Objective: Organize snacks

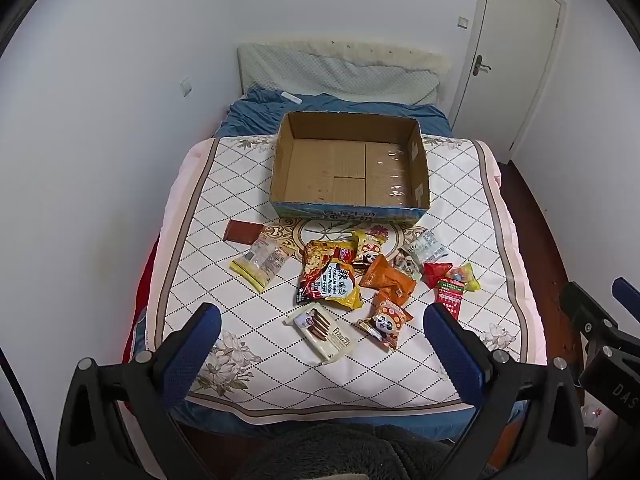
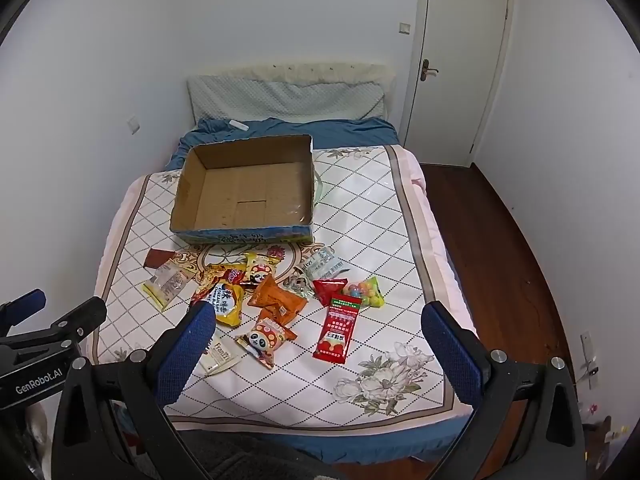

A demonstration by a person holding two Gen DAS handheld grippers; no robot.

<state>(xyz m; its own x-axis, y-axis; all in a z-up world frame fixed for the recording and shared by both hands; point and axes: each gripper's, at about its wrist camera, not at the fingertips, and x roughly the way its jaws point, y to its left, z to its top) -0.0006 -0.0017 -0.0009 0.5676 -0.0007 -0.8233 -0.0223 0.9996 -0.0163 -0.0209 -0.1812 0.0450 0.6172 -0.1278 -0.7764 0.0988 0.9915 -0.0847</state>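
Nearest, left gripper and right gripper: jaws spread wide, holding nothing, hovering above the quilt. Just beyond, loose snacks scattered mid-quilt: white wafer pack, panda bag, red sachet, orange packets. Farther off, open cardboard box, bare inside.

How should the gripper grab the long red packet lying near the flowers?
Probably pinch the long red packet across its narrow width near the middle, coming straight down with the right gripper. It lies flat on the quilt, with bare quilt along both long edges.
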